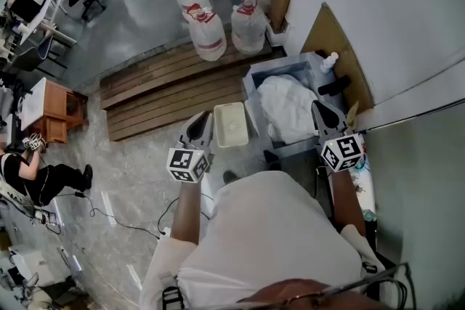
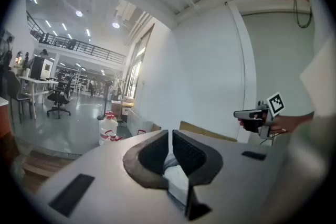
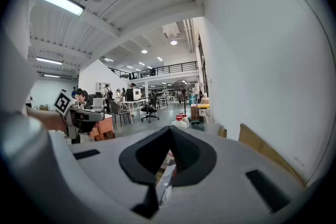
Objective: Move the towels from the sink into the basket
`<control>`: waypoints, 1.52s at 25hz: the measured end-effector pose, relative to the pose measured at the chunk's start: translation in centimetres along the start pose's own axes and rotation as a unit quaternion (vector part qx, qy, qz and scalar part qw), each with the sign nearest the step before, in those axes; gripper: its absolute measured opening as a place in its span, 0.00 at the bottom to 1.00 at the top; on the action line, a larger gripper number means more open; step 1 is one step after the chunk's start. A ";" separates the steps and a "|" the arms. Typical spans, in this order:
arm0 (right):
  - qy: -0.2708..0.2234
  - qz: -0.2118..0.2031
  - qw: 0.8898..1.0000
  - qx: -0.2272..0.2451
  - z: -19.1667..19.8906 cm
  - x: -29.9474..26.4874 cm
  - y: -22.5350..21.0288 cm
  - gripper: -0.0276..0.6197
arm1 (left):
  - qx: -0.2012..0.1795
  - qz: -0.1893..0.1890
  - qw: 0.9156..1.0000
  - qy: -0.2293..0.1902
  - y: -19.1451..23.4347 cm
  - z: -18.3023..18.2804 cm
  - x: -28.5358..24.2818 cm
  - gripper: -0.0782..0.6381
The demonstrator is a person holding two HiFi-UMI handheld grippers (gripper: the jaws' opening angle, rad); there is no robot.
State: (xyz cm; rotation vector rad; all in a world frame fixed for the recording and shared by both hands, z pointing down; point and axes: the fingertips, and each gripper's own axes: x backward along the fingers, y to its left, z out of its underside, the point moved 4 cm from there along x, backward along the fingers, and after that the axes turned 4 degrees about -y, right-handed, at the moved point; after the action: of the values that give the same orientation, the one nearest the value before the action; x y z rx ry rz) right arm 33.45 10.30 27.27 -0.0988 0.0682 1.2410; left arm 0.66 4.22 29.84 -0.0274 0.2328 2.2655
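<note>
Head view: my left jaws [image 1: 197, 125] hang over open floor, with the white basket [image 1: 232, 124] just to their right and nothing inside it that I can see. My right jaws [image 1: 324, 112] sit at the right edge of the sink [image 1: 256, 74], close to the wall. The towels [image 1: 288, 109] lie heaped in that sink, between my two pairs of jaws and nearer the right pair. A bottle [image 1: 329, 62] and a sheet of cardboard [image 1: 338, 40] stand beyond my right jaws. Wooden planks [image 1: 163, 87] and water jugs [image 1: 211, 25] lie farther ahead of the left ones, leaving free floor to their left.

Left gripper view: my left jaws [image 2: 169, 136] are drawn in to a thin slit with nothing gripped. Something white shows below them, though I cannot tell what it is. The right gripper [image 2: 255, 114] floats off to their right, and bare wall is ahead.

Right gripper view: my right jaws [image 3: 170, 131] are pressed together and empty. The wall runs close along their right, and the left gripper [image 3: 80, 117] is well off to their left.
</note>
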 end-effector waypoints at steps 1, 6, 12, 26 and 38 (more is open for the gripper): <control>0.000 0.000 1.000 0.000 0.0 0.0 0.0 0.04 | 0.000 0.000 1.000 0.000 0.0 0.0 0.0 0.15; 0.000 -0.001 1.000 0.000 -0.1 -0.1 0.2 0.03 | 0.002 0.000 1.000 0.002 0.2 0.0 0.1 0.15; -0.001 0.000 1.000 -0.002 -0.3 -0.1 0.1 0.04 | 0.004 0.004 1.000 0.006 0.0 0.3 -0.2 0.15; 0.072 -0.004 0.997 -0.009 5.3 -2.0 -2.5 0.05 | 0.022 0.012 0.999 0.047 -1.0 4.0 -2.4 0.15; 0.242 -0.071 0.968 0.011 18.9 -4.5 -3.8 0.23 | 0.059 0.019 0.992 0.108 -4.0 10.3 -4.2 0.15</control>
State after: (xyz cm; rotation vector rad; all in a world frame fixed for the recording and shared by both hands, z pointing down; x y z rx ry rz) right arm 35.57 6.98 46.62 -0.3820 0.4910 1.0502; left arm 7.00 5.36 39.75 -0.2073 0.4856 2.2829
